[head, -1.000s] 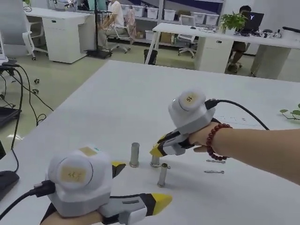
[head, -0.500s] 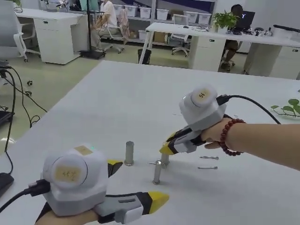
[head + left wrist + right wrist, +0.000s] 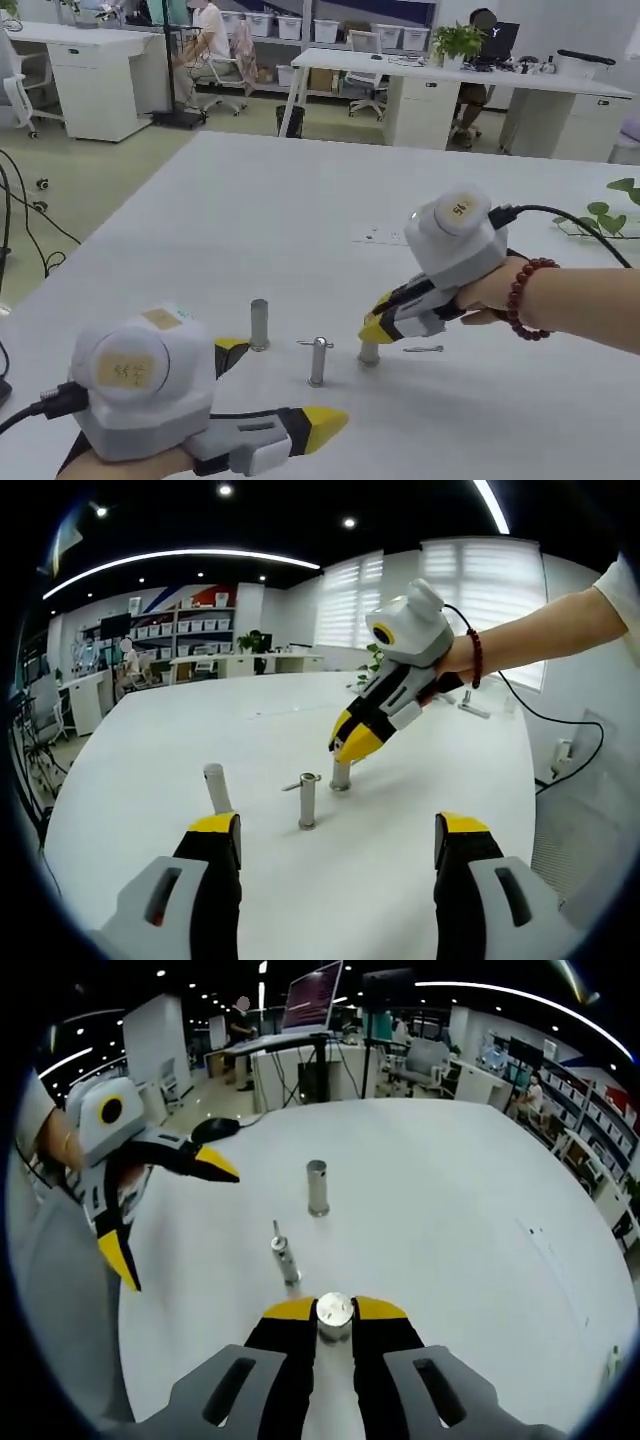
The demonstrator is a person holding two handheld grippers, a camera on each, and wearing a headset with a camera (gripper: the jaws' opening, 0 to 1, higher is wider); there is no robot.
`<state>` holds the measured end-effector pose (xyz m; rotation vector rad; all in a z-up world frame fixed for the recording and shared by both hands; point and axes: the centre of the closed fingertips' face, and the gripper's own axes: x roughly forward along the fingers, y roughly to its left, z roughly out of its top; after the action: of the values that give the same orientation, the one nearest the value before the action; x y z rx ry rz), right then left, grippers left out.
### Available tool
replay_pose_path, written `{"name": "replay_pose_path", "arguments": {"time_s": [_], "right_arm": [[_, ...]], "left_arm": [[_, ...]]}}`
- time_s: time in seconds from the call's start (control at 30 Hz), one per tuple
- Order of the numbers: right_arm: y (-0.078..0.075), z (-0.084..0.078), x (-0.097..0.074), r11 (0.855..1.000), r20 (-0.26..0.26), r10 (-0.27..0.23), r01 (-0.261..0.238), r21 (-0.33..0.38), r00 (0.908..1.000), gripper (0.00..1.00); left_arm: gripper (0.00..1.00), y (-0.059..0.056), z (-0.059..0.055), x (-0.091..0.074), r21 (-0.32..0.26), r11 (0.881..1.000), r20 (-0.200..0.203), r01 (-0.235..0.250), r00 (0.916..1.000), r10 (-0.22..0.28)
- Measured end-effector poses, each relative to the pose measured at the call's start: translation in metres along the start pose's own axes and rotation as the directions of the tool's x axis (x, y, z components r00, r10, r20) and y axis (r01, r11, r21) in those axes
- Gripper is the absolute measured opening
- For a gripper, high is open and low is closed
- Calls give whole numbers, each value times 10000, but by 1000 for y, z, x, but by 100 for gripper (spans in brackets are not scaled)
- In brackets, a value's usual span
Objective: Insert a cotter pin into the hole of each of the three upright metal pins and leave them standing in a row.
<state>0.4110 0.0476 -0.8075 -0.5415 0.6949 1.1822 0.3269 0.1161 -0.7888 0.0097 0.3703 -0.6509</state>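
Three metal pins stand on the white table (image 3: 300,200). The left pin (image 3: 259,323) is bare. A cotter pin sticks sideways through the top of the middle pin (image 3: 318,360). My right gripper (image 3: 375,330) is shut on the right pin (image 3: 369,352), whose round top (image 3: 335,1317) sits between its yellow-tipped jaws. Beyond that top I see the middle pin (image 3: 285,1258) and the bare pin (image 3: 318,1187). A loose cotter pin (image 3: 425,349) lies just right of the held pin. My left gripper (image 3: 283,385) hangs open near the front edge, short of the pins (image 3: 307,800).
A thin plant sprig (image 3: 600,215) lies at the table's right edge. Cables trail from both grippers. Desks, chairs and seated people (image 3: 205,40) are in the room behind. Bare tabletop stretches beyond the pins.
My right gripper has carried the pin it holds to the right, from behind the middle pin to beside it. The left gripper has barely moved. The head camera has shifted.
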Motion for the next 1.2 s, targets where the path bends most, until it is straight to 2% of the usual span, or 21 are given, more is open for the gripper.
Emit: {"name": "replay_pose_path", "arguments": {"time_s": [0.27, 0.63, 1.13, 1.2], "right_arm": [[28, -9, -11, 9992, 113, 332, -329, -220, 9994, 13], [55, -19, -12, 9992, 254, 386, -383, -86, 9989, 13], [60, -33, -10, 9995, 225, 315, -313, -65, 9993, 13], [60, -33, -10, 9994, 344, 319, -323, 130, 9989, 13]], "left_arm": [[78, -6, -3, -4, 79, 10000, -56, 18, 10000, -18], [79, -11, 0, -7, 233, 9997, 33, -58, 10000, 57], [79, -21, -2, -6, 246, 9997, 12, 46, 10000, -46], [79, -22, -1, -6, 260, 9997, 12, 45, 10000, -46]]}}
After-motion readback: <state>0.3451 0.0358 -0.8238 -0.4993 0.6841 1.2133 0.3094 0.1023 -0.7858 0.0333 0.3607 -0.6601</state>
